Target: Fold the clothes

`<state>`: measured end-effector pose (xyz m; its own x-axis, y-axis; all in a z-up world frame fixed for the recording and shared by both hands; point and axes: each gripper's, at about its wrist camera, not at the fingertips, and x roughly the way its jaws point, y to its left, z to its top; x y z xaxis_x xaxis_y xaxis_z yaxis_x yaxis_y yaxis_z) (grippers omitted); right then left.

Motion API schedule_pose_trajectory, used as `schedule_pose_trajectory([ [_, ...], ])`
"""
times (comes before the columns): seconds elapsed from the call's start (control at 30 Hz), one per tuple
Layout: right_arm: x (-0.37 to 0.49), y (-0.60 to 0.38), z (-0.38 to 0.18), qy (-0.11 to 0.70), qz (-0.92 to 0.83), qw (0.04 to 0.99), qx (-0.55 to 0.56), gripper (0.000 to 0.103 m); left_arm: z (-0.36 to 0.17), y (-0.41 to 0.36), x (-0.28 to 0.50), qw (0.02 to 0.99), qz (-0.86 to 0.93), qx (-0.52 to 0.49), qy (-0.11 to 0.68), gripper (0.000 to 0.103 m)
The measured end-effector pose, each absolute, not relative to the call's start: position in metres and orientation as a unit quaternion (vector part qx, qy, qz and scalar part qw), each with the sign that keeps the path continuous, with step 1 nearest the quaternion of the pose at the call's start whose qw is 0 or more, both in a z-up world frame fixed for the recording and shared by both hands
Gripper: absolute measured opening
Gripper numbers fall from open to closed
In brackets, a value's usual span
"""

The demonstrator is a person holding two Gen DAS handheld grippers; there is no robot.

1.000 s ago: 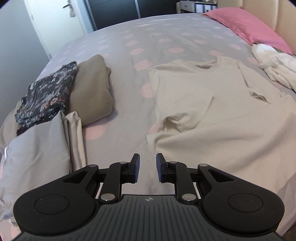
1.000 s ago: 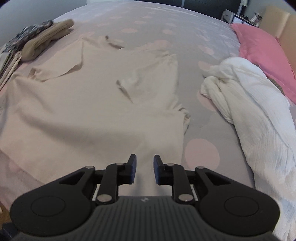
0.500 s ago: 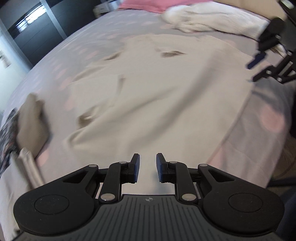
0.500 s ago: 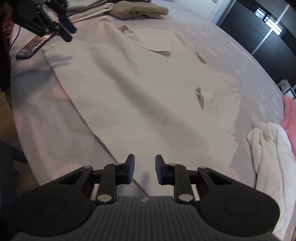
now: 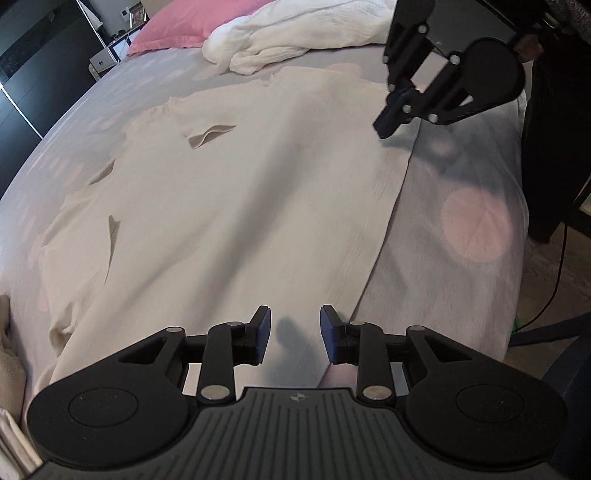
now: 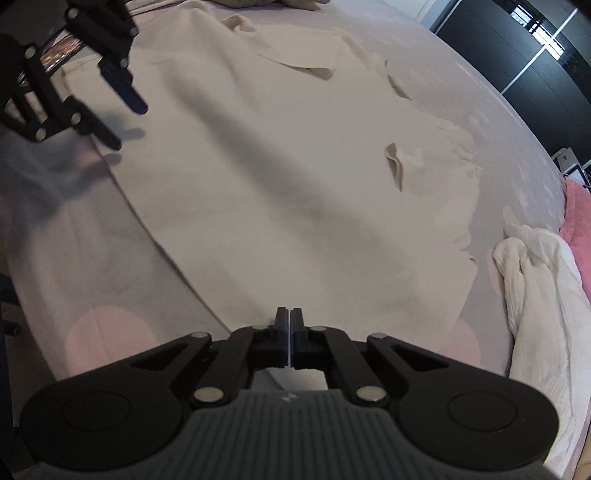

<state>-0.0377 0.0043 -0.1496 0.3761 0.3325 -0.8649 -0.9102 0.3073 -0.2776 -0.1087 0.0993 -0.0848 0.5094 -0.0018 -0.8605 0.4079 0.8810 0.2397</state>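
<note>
Beige T-shirt [image 5: 229,206] lies spread flat across the grey bedspread [image 5: 461,280] with pale pink dots, its straight hem running along the near side of the bed. At that hem, the left gripper [image 5: 294,330] points down over the cloth with its jaws parted and opening, the 2 blue pads clear of the fabric. Further along the same hem, the right gripper [image 6: 289,330] has its jaws pressed together at the shirt's edge; whether fabric is pinched between them cannot be told. Beyond the grippers, both short sleeves lie folded in over the body of the shirt. Past the shirt's far side sits a heap of crumpled white clothing [image 5: 295,40], and behind that a pink pillow [image 5: 184,26] at the head of the bed.
</note>
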Motion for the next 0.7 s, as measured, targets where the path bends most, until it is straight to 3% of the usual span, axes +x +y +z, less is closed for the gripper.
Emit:
schedule_pose_trajectory([
  [0.1,-0.028,0.004,-0.143,0.361,0.435,0.729,-0.386,0.000,-0.084,0.091,-0.104,0.852,-0.133,0.206,0.463,0.040],
  [0.2,-0.031,0.000,-0.140,0.359,0.453,0.719,-0.386,0.008,-0.084,0.077,-0.102,0.849,-0.153,0.217,0.456,0.040],
  [0.23,-0.036,0.000,-0.142,0.352,0.459,0.713,-0.397,0.017,-0.086,0.074,-0.102,0.848,-0.156,0.224,0.455,0.040],
  [0.3,-0.048,0.001,-0.145,0.336,0.474,0.697,-0.420,0.023,-0.090,0.069,-0.101,0.842,-0.163,0.234,0.458,0.040],
  [0.7,-0.076,-0.014,-0.179,0.278,0.464,0.631,-0.556,0.027,-0.111,0.091,-0.133,0.798,-0.127,0.287,0.515,0.047],
])
